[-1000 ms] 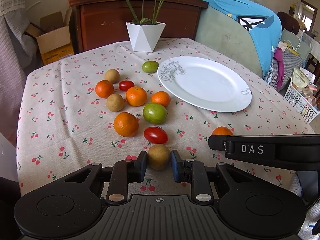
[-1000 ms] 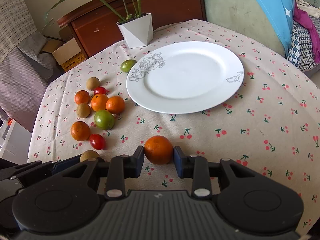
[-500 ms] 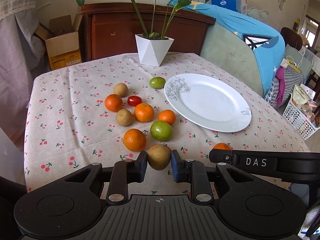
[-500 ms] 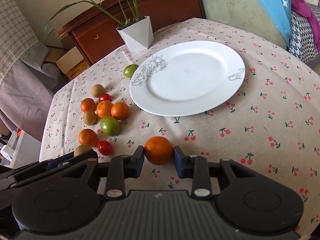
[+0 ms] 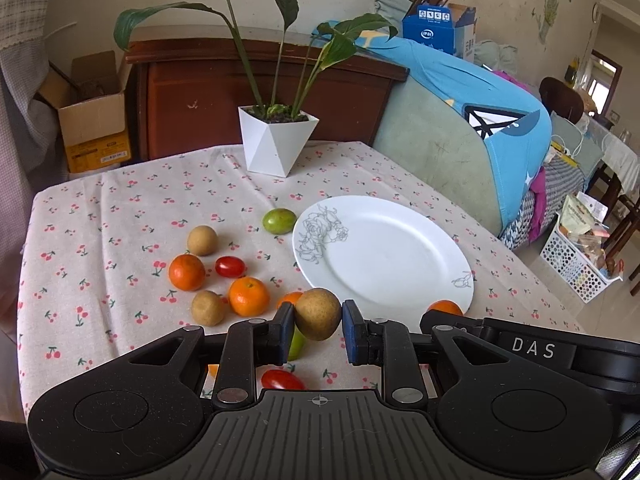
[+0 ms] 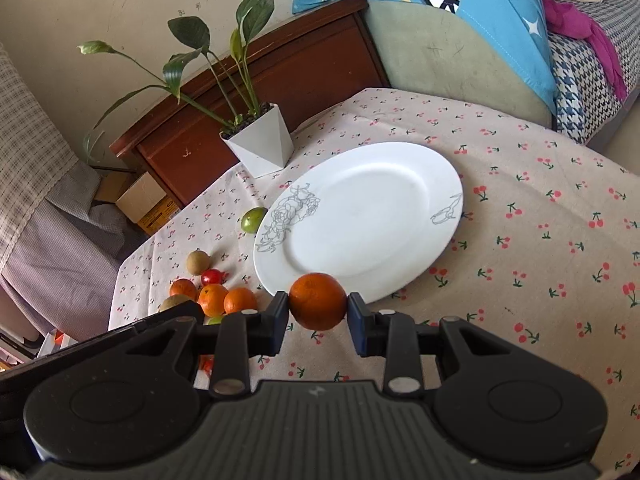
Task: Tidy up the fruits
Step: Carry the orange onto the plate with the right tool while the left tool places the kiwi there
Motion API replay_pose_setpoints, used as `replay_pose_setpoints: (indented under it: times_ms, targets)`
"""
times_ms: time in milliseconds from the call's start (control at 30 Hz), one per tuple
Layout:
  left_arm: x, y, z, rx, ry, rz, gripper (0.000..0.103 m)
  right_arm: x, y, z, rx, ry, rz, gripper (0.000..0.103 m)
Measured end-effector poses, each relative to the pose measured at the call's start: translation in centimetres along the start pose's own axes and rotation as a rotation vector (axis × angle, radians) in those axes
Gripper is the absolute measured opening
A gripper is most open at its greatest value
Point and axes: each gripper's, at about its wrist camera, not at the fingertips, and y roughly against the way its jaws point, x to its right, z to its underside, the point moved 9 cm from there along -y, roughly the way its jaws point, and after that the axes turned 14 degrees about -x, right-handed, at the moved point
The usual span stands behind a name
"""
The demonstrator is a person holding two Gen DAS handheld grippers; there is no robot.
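Note:
My left gripper [image 5: 318, 322] is shut on a tan round fruit [image 5: 318, 314], held above the cloth near the front rim of the white plate [image 5: 384, 256]. My right gripper [image 6: 318, 312] is shut on an orange [image 6: 318, 301], raised just before the plate's [image 6: 360, 216] near rim. In the left wrist view the right gripper's black body [image 5: 532, 350] sits at the right, with its orange [image 5: 445, 307] peeking over it. Loose oranges [image 5: 248, 296], tan fruits [image 5: 203, 240], red tomatoes [image 5: 230, 267] and a green fruit [image 5: 279, 221] lie left of the plate.
A white planter [image 5: 276, 144] with long leaves stands at the table's far side. A dark wooden cabinet [image 5: 256, 88] and a cardboard box [image 5: 96, 120] are behind. A blue-covered sofa [image 5: 472, 112] borders the table's right edge. The cherry-print cloth [image 6: 540, 240] stretches right of the plate.
Both grippers lifted their fruits off the cloth and moved forward toward the plate. The tan fruit and the orange now hang in the air; the loose fruits stayed put.

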Motion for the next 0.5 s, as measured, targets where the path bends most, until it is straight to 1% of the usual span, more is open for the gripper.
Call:
replay_pose_setpoints:
  times_ms: [233, 500]
  targets:
    - [1.2, -1.9, -1.6, -0.017, -0.013, 0.027, 0.023, 0.6, -0.4, -1.1, 0.023, -0.01, 0.031, 0.032]
    - [1.8, -4.2, -2.7, -0.041, -0.009, 0.031, 0.023, 1.8, -1.5, -2.0, 0.027, -0.051, 0.049, 0.032]
